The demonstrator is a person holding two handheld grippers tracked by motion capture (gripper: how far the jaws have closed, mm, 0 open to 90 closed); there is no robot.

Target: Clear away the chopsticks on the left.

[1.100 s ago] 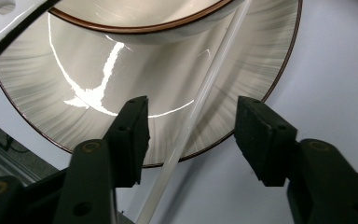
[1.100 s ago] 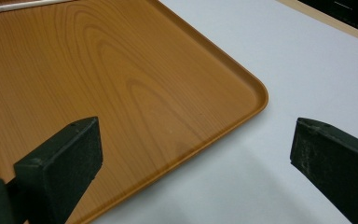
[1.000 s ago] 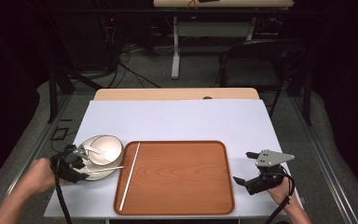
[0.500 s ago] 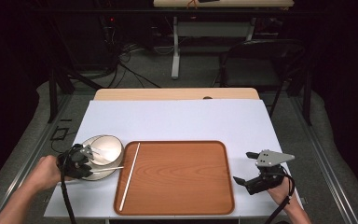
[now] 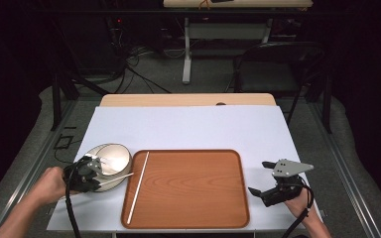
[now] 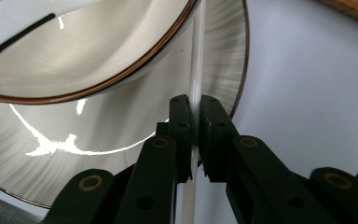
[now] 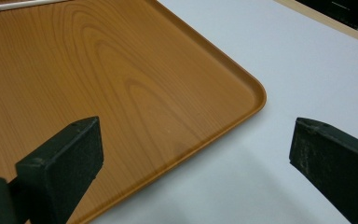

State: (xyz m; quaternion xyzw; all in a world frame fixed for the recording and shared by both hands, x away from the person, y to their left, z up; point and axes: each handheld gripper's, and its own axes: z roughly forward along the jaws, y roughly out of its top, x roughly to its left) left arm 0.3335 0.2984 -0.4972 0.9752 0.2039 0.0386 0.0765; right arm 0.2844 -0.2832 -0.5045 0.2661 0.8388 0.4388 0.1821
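From the high view, a wooden tray (image 5: 188, 186) with rounded corners and a raised lip sits on a white sheet over the table (image 5: 188, 100). One white chopstick (image 5: 139, 185) lies along the tray's left side. Just left of the tray stands a shallow white bowl (image 5: 110, 157) on a plate. The left gripper (image 5: 92, 176) is at the bowl's near edge, and a second chopstick (image 5: 115, 179) pokes from it toward the tray. The right gripper (image 5: 265, 191) rests to the right of the tray, apart from it.

In the left gripper view, the jaws are pinched together on the thin white stick (image 6: 196, 84), which runs up between them and across the plate (image 6: 223, 56). The stick looks smooth and glossy. The plate is glazed, with a fine brushed pattern and a thin brown rim; the bowl (image 6: 88, 42) above it has the same brown edging. The likely trouble here is slip: so slim and slick a rod, held near one end, could swivel in the pads or drop out. Its free end could also catch the bowl rim or the tray lip and knock the crockery.

In the right gripper view, the jaws stand wide apart with nothing between them. Below lie the tray's corner (image 7: 242, 93), with its clear wood grain, and the matte white sheet (image 7: 307, 60).
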